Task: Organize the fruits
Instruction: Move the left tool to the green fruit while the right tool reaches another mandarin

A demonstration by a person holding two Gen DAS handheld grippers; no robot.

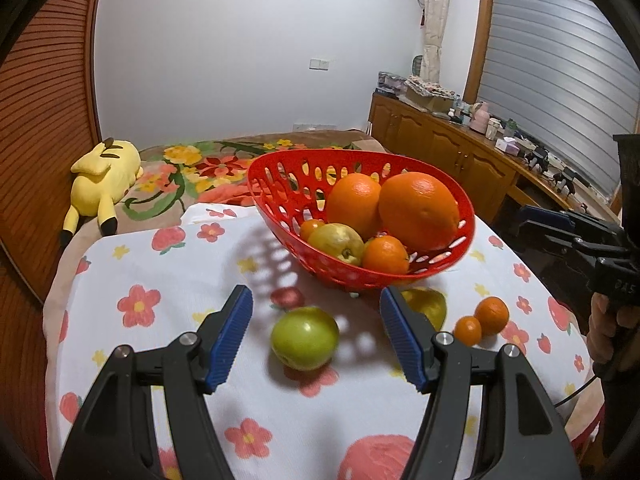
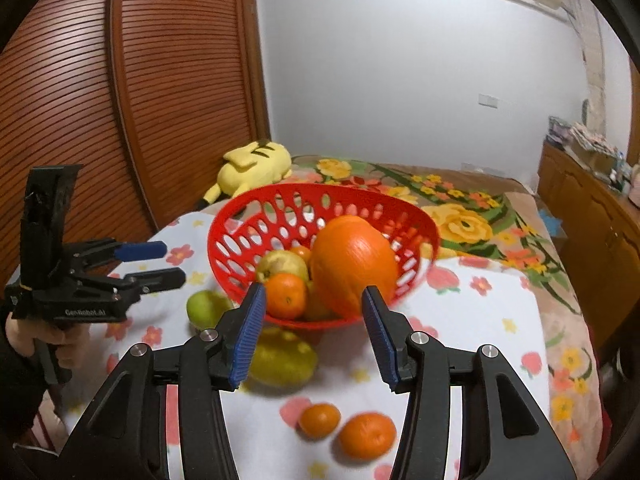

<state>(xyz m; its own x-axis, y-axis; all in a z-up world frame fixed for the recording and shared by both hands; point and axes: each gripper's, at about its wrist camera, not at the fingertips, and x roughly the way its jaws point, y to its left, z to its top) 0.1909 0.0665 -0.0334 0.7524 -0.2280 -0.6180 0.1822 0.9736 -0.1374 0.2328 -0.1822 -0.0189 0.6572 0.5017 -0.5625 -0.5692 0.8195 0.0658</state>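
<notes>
A red perforated basket [image 1: 280, 176] [image 2: 240, 232] stands on the flowered cloth, holding two big oranges [image 1: 418, 210], a yellow pear [image 1: 336, 242] and small mandarins [image 1: 386, 254]. A green apple [image 1: 305, 338] [image 2: 206, 308] lies on the cloth between the fingers of my open left gripper [image 1: 316, 340]. A yellow-green pear [image 1: 430, 306] [image 2: 282, 360] lies in front of the basket. Two small mandarins [image 1: 482, 320] [image 2: 344, 428] lie at the right. My right gripper [image 2: 314, 332] is open and empty above the pear and the basket's near rim.
The cloth-covered table [image 1: 160, 360] stands against a bed with a floral blanket [image 1: 192, 172]. A yellow plush toy [image 1: 102, 184] lies on the bed. A wooden sliding door [image 2: 120, 100] is at the left, a cluttered wooden sideboard [image 1: 460, 148] at the right.
</notes>
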